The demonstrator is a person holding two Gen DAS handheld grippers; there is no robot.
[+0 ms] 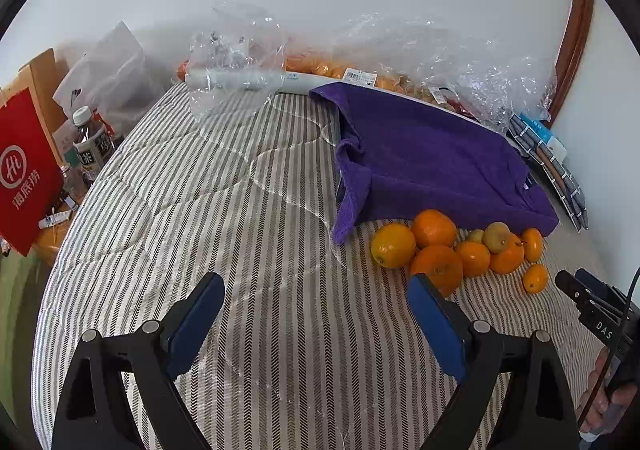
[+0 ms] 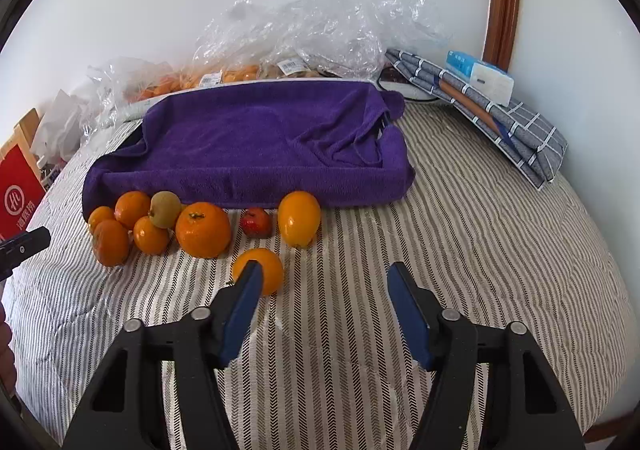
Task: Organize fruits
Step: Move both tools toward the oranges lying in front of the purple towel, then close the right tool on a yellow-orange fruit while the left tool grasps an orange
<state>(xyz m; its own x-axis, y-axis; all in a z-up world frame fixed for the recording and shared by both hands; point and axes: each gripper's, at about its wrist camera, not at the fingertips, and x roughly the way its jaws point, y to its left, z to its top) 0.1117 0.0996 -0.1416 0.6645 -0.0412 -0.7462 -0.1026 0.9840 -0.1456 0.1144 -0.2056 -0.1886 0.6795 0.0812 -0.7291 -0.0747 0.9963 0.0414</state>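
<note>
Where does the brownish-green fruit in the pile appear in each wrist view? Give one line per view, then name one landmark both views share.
Left wrist view: the brownish-green fruit sits right of centre, on top of the orange fruits, just below the towel's front edge.
Right wrist view: the same fruit sits left of centre, on top of the pile, against the towel's front edge.
Shared landmark: the purple towel directly behind the pile.

Towel-draped tray (image 2: 256, 142) on the striped bed cover (image 2: 480, 250), cluster of fruits (image 2: 160, 226) just before its front edge, plastic bags (image 2: 304, 34) behind it by the wall, folded cloth (image 2: 520, 130) to its right.
</note>
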